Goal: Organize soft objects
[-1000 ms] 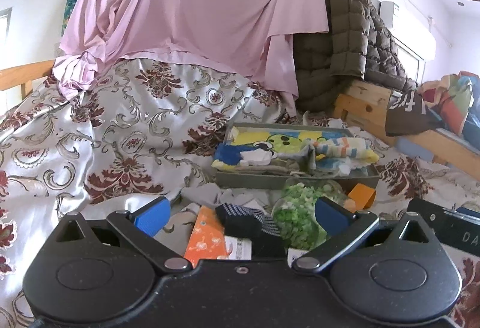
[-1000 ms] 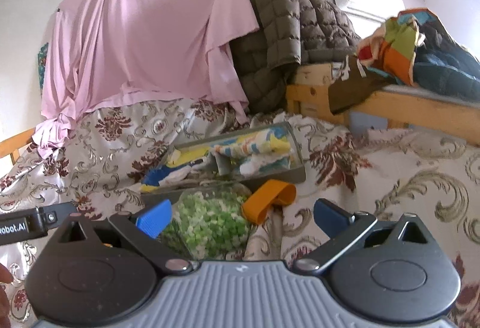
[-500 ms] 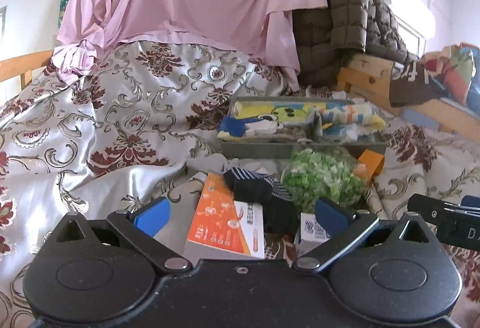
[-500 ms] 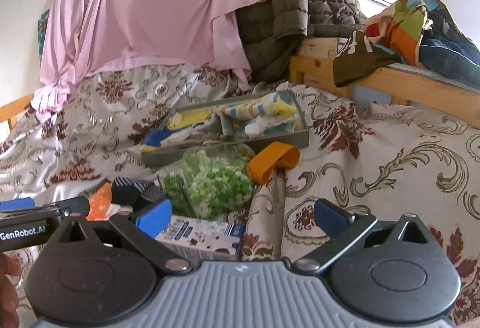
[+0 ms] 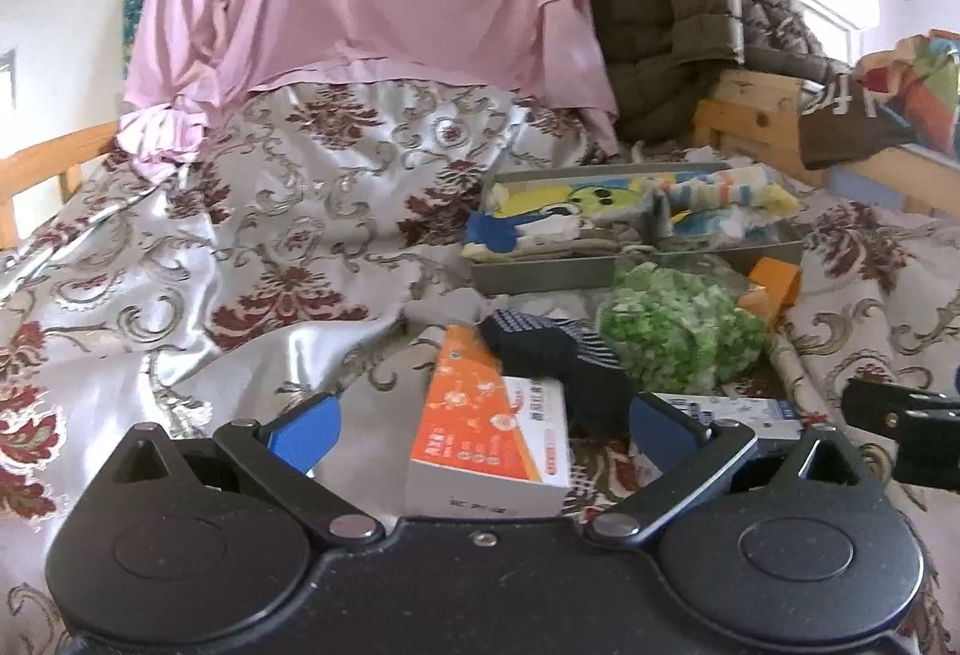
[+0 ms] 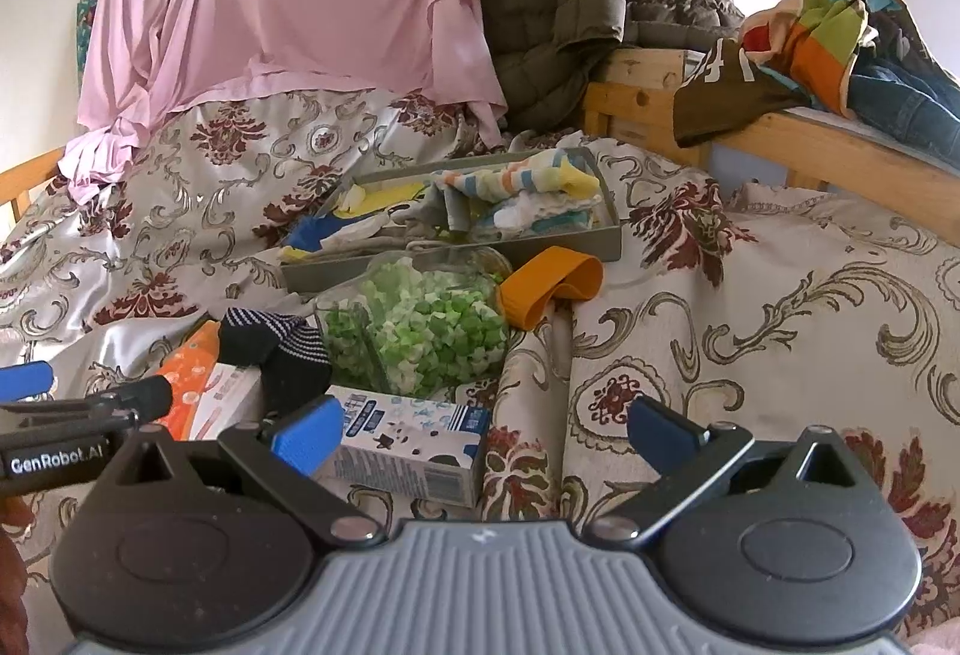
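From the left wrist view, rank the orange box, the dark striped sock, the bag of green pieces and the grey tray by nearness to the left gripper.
1. Orange box, between the open fingers of the left gripper.
2. Dark striped sock, just behind, right of centre.
3. Bag of green pieces, farther right.
4. Grey tray, farthest back.

Both grippers have pulled back and now look down more at the bed. A second ago the left gripper (image 5: pixel 483 424) was close over the pile, with the sock (image 5: pixel 543 349) between its fingers. Now the sock lies farther off, past the fingertips, and the whole orange box (image 5: pixel 492 430) shows between them. The right gripper (image 6: pixel 480 427) was near the green bag (image 6: pixel 420 331) and the orange strap (image 6: pixel 549 283). Now those sit farther away, and a blue-and-white box (image 6: pixel 414 445) has come into view by its left finger. The sock and the left gripper's side show there too. The tray (image 5: pixel 540 274) looks farther off in both views.
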Action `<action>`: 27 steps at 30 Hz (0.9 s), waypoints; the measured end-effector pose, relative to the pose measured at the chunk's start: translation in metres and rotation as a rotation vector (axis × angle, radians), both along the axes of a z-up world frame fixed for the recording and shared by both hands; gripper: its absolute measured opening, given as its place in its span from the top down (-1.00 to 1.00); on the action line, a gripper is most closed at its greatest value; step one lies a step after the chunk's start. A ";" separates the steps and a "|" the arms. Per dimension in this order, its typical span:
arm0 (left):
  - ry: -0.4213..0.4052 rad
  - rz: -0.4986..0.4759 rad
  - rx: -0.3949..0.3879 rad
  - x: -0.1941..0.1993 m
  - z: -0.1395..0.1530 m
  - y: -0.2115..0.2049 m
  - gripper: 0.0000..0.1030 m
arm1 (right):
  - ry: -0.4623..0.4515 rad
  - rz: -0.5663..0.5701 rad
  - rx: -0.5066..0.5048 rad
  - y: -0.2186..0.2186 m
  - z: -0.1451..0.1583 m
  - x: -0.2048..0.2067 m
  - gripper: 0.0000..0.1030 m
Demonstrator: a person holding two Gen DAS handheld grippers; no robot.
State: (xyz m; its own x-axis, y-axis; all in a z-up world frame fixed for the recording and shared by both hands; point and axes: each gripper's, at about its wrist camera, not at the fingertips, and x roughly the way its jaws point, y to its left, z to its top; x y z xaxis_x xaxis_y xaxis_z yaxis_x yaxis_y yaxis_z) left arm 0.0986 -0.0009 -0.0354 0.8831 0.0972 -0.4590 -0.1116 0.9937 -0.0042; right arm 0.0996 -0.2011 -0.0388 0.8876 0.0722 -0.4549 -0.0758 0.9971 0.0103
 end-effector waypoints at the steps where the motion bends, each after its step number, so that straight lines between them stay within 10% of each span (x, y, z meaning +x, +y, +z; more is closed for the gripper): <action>1: 0.002 0.014 -0.001 0.000 0.000 0.002 -0.98 | 0.004 0.001 -0.001 0.000 0.000 0.001 -0.99; 27: 0.063 0.173 -0.035 0.014 -0.002 0.023 -0.98 | 0.059 0.090 -0.007 0.016 -0.013 0.019 -0.99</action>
